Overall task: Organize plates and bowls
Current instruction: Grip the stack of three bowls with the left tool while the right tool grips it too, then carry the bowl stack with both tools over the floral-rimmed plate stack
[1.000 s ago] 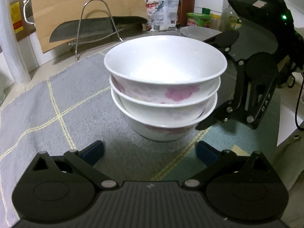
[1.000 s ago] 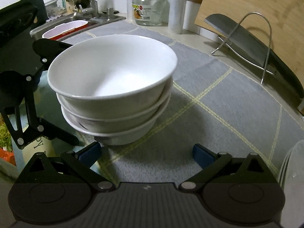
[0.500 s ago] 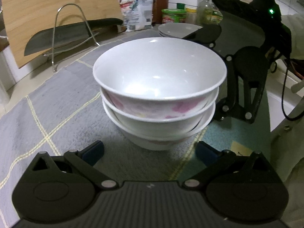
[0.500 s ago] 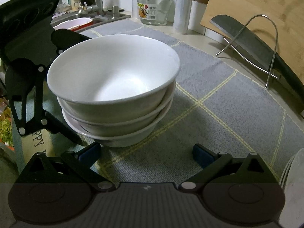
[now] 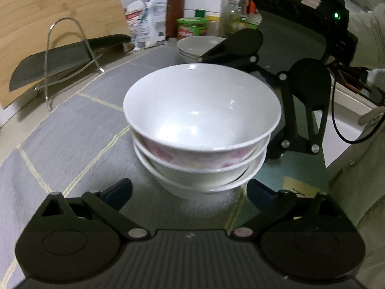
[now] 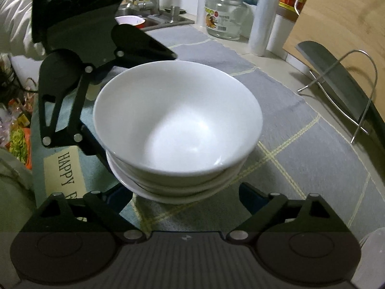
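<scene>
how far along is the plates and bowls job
Done: three bowls sit nested in one stack on the grey mat, and plates are piled behind them. In hand: nothing gripped; the left gripper and right gripper are open on opposite sides of the bowl stack. Left: probably moving that stack; its destination isn't visible.

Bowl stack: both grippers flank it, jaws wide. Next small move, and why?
Probably ease both grippers inward until the pads meet the bottom bowl. The bowl stack sits on the grey mat, three nested, with the left gripper and right gripper open on opposite sides and low near its base. No pad visibly touches it yet.
</scene>
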